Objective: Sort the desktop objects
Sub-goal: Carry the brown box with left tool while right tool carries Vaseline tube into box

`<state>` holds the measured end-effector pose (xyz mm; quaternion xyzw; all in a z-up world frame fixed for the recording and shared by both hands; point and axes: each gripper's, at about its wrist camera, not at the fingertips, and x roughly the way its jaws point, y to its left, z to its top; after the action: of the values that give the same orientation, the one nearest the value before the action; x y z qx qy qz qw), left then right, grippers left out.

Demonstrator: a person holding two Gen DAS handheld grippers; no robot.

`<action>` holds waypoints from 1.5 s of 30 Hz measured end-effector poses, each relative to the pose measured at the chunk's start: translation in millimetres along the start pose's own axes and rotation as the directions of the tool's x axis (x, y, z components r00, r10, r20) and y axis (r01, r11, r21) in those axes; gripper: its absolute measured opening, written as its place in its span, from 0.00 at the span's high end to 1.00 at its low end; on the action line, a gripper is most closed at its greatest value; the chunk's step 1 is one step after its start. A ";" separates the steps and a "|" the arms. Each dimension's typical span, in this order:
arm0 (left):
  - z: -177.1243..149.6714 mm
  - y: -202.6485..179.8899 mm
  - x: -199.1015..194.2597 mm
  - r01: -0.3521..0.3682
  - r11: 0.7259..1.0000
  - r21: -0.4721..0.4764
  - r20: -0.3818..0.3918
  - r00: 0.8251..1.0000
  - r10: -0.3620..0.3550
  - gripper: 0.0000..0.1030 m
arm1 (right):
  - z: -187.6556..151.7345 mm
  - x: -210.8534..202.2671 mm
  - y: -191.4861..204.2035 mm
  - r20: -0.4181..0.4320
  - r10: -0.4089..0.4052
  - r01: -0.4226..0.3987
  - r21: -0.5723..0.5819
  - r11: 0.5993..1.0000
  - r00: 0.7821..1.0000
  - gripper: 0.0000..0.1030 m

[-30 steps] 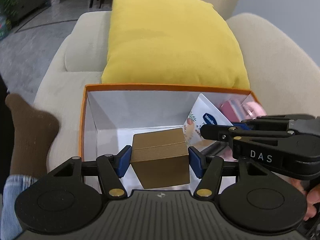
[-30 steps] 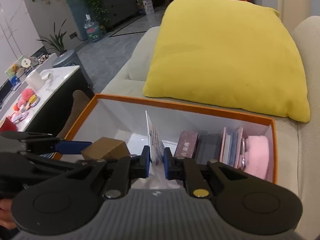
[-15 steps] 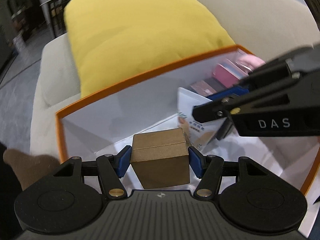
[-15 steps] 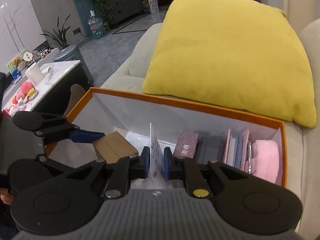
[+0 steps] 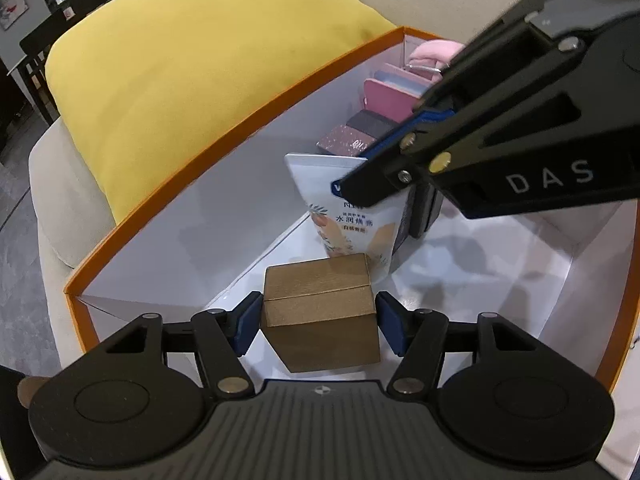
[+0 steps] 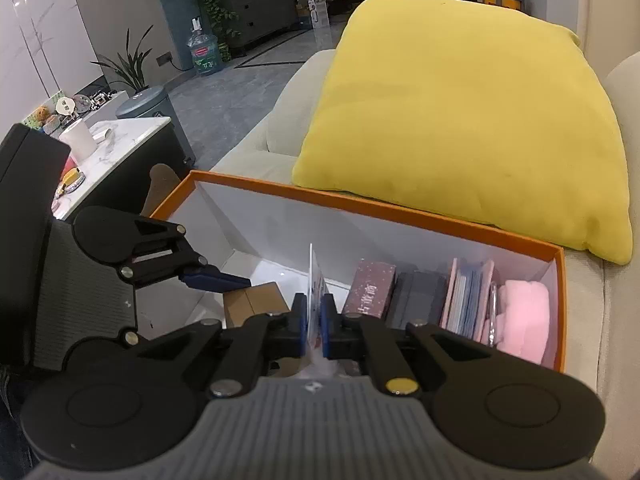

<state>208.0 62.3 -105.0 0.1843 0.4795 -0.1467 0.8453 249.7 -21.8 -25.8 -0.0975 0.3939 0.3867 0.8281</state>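
Your left gripper clamps the one brown carton low inside the orange-rimmed box, over its bare left end. Your right gripper is pinched shut on the one upright white sachet just beyond it (nearly touching the carton). Right of that stand two dark cases and a pink pouch against the end wall.
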 end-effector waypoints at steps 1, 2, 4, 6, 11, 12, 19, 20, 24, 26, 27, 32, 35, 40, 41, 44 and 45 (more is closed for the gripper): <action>2.0 -0.1 0.7 -0.003 1.000 -0.001 -0.012 1.000 0.003 0.31 | 1.4 1.1 2.2 0.005 -0.013 0.013 -0.012 1.000 1.000 0.95; 2.9 2.3 1.4 -0.003 1.000 0.002 -0.028 1.000 0.003 0.31 | 2.9 2.0 4.2 0.012 -0.031 0.031 -0.021 0.999 0.999 0.95; 5.1 1.6 0.9 -0.003 1.000 0.006 -0.045 0.999 0.004 0.31 | 5.5 3.3 5.7 0.022 -0.051 0.051 -0.024 0.998 0.998 0.95; 7.9 1.7 0.6 0.003 1.000 -0.001 -0.060 0.998 -0.003 0.31 | 7.3 4.5 4.9 0.029 -0.064 0.065 -0.016 0.998 0.998 0.95; 17.3 4.4 1.3 0.011 0.999 -0.038 -0.098 0.995 -0.015 0.31 | 7.6 2.7 5.8 0.046 -0.080 0.081 -0.027 0.996 0.996 0.97; 18.2 4.1 2.3 0.007 0.999 -0.038 -0.110 0.994 -0.012 0.31 | 7.9 2.0 6.7 0.052 -0.081 0.083 -0.031 0.996 0.995 0.98; 21.6 -3.6 12.7 -0.018 1.000 -0.005 -0.182 0.983 0.016 0.31 | 9.3 6.8 4.3 0.015 -0.034 0.034 -0.017 0.999 0.999 0.98; 21.9 -4.0 12.6 -0.020 1.000 -0.003 -0.176 0.984 0.019 0.32 | 9.2 7.1 2.7 0.007 -0.022 0.022 -0.009 1.000 1.000 0.97; 21.3 -8.2 9.7 -0.043 0.996 0.073 -0.101 0.994 0.050 0.32 | 9.6 5.0 -2.2 0.005 -0.006 0.006 0.017 1.000 1.000 0.98; 22.7 -9.5 7.5 -0.032 0.992 0.123 -0.058 0.998 0.040 0.32 | 10.2 6.2 -6.1 0.005 0.005 -0.006 0.051 0.999 1.000 0.99; 23.5 -10.4 7.8 -0.026 0.989 0.149 -0.048 0.998 0.034 0.32 | 10.8 7.4 -8.2 0.008 0.009 -0.010 0.074 0.997 1.000 0.99; 26.4 -7.9 16.2 0.006 0.974 0.225 -0.045 0.999 0.004 0.32 | 15.2 7.3 -8.6 0.054 -0.015 0.008 0.125 0.992 0.998 0.99; 28.0 -6.1 18.9 0.005 0.967 0.253 -0.031 1.000 0.003 0.32 | 15.7 7.9 -7.8 0.079 -0.027 0.018 0.125 0.992 0.997 0.99; 27.2 -4.8 21.1 0.013 0.959 0.284 -0.001 1.000 -0.013 0.32 | 13.9 20.6 -9.7 0.056 -0.022 0.016 0.117 0.993 0.998 0.97; 27.1 -5.0 20.8 0.015 0.957 0.289 0.005 1.000 -0.017 0.32 | 12.7 21.2 -10.7 0.062 -0.019 0.012 0.115 0.993 0.998 0.97; 26.6 -6.0 19.7 0.019 0.951 0.308 0.017 1.000 -0.025 0.32 | 13.9 20.6 -10.0 0.058 -0.008 0.001 0.112 0.994 0.998 0.93; 25.8 -7.1 19.3 0.023 0.948 0.319 0.022 0.999 -0.031 0.32 | 13.3 19.2 -11.2 0.060 0.003 -0.010 0.120 0.993 0.998 0.91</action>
<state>234.1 43.0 -110.8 0.3099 0.4407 -0.2361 0.8087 272.9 -12.4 -32.4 -0.0345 0.3920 0.3678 0.8425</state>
